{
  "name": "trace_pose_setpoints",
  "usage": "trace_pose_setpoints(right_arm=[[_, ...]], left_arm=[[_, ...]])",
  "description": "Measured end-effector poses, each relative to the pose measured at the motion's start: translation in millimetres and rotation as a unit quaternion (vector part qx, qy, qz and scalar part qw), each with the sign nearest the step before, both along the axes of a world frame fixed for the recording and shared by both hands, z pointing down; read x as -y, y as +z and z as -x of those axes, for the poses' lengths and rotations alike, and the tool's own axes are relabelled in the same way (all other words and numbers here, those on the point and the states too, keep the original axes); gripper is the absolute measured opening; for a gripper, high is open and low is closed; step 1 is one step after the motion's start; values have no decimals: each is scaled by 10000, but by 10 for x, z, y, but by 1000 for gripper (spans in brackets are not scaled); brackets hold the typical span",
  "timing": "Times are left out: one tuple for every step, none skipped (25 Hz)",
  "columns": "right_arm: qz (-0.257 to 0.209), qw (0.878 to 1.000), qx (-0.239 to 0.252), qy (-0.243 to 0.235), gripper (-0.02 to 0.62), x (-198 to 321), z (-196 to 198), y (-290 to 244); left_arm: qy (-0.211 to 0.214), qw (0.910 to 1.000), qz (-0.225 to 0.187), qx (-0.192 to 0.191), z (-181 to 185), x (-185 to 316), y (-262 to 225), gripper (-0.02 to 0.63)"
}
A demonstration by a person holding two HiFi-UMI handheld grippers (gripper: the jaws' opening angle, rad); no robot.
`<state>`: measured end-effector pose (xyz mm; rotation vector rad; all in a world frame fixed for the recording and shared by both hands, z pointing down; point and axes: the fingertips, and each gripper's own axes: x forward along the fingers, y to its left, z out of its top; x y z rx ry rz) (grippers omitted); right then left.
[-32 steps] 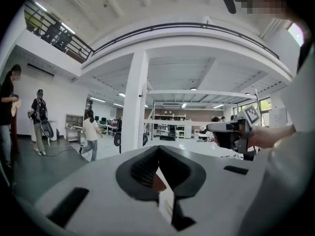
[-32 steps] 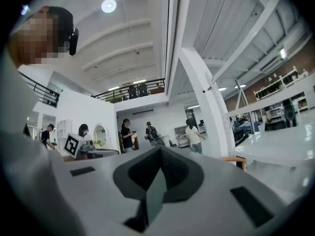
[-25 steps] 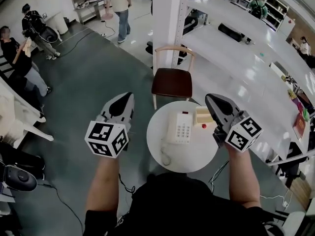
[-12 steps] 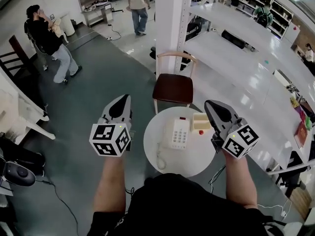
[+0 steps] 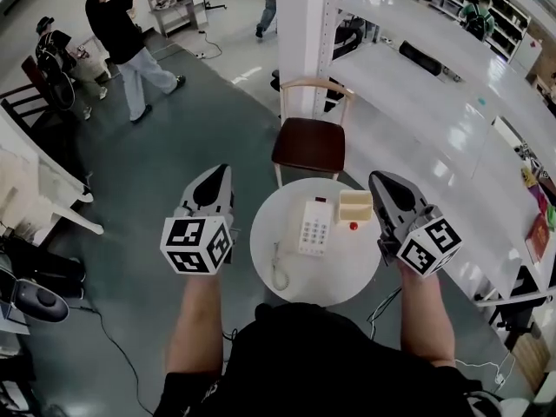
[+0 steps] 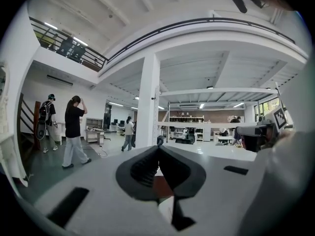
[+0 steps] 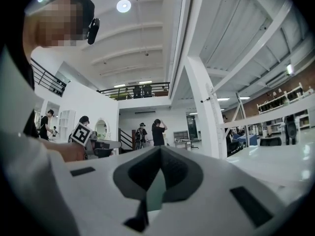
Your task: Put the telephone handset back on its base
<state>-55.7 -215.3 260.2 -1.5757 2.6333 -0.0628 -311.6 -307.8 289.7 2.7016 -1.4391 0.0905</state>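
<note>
A white telephone with a keypad lies on the small round white table in the head view. Its curled cord trails toward me. At this size I cannot tell the handset from the base. My left gripper hangs over the grey floor, left of the table, jaws shut and empty. My right gripper hovers at the table's right edge, also shut with nothing held. In the left gripper view the left gripper has its jaws meeting at the tips. The right gripper looks the same in its own view.
A cream box and a small red object sit on the table beside the phone. A wooden chair stands behind the table, before a white column. Long white benches run to the right. People stand at the far left.
Both grippers stay shut and have drifted slightly beside the table. In the background a person in black has walked to the right across the floor.
</note>
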Motion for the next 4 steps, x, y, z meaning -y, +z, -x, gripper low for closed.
trace_pose_setpoints(right_arm=[[25, 10000, 7, 8, 3, -8, -44, 29], [51, 10000, 14, 7, 3, -15, -77, 61], [77, 10000, 23, 2, 3, -23, -105, 94], [104, 9999, 34, -3, 3, -31, -131, 127]], left_arm=[[-13, 10000, 10, -2, -25, 5, 10, 9], [-22, 10000, 20, -6, -52, 9, 18, 9], [-28, 10000, 29, -11, -81, 13, 25, 9], [-32, 10000, 39, -17, -110, 16, 32, 9]])
